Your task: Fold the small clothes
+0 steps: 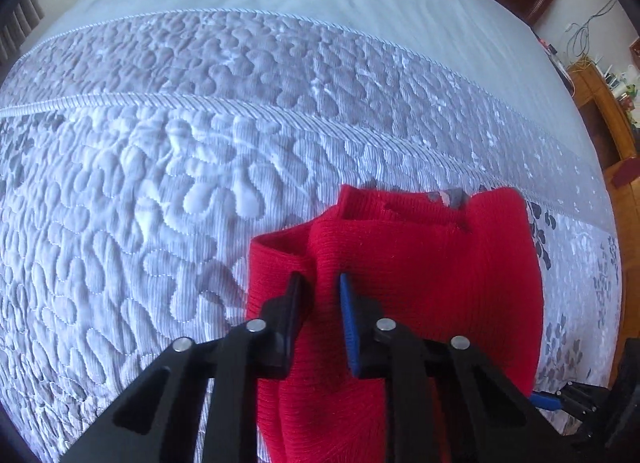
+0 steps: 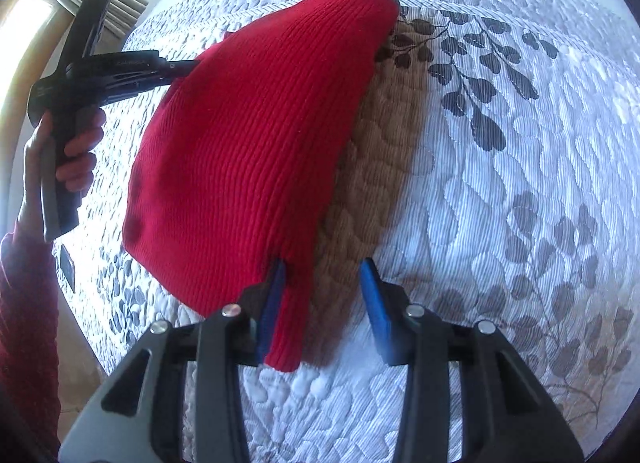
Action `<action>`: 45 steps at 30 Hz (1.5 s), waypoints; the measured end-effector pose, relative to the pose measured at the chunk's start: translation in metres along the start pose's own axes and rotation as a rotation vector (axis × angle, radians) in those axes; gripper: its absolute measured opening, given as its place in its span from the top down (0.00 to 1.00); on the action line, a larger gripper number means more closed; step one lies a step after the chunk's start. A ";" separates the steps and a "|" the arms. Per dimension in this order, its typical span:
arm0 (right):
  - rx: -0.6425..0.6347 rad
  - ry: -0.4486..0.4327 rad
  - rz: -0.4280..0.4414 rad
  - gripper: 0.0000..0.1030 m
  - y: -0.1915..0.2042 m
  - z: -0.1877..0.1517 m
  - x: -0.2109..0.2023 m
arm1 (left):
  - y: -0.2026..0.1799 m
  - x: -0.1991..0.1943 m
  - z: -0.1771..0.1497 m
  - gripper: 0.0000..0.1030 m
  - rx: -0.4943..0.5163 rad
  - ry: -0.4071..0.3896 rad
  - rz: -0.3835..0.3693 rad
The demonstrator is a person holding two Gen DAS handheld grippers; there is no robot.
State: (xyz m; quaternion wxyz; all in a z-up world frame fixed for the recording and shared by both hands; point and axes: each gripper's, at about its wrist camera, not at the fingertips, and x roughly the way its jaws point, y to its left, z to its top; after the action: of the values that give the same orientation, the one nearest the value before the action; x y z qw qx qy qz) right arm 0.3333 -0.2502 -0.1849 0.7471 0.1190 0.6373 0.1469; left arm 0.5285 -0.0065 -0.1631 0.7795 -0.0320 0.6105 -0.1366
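A red ribbed knit garment [image 2: 256, 135] hangs lifted above a quilted pale-blue bed [image 2: 520, 223]. The left gripper [image 1: 320, 283] fingers pinch a fold of its fabric; the right gripper [image 2: 324, 267] fingers stand spread, the garment's corner against one pad.

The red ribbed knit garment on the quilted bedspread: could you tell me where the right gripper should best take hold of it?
Probably the narrow hanging corner of the red ribbed knit garment, approached from above: it droops free over the quilted bedspread, between the right gripper fingers.
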 end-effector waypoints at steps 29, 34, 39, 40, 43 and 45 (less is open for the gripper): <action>0.037 -0.033 0.092 0.41 -0.005 0.041 -0.020 | 0.050 -0.036 -0.082 0.38 -0.158 0.064 -0.264; 0.056 -0.013 0.114 0.40 -0.004 0.055 -0.007 | 0.036 -0.017 -0.081 0.38 -0.133 0.097 -0.275; 0.095 0.001 0.120 0.39 -0.014 0.065 0.008 | 0.028 -0.010 -0.072 0.38 -0.148 0.093 -0.316; 0.099 0.005 0.128 0.39 -0.015 0.067 0.011 | 0.026 -0.008 -0.070 0.38 -0.144 0.100 -0.319; 0.094 0.018 0.141 0.39 -0.013 0.070 0.020 | 0.016 0.000 -0.066 0.38 -0.103 0.115 -0.315; 0.103 0.027 0.160 0.40 -0.013 0.072 0.026 | 0.014 0.006 -0.066 0.38 -0.096 0.117 -0.332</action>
State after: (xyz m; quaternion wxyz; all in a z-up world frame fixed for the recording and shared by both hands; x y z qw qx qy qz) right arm 0.4094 -0.2518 -0.2022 0.7172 0.2058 0.6425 0.1746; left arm 0.4689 0.0128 -0.1886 0.7069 -0.1613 0.6470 -0.2357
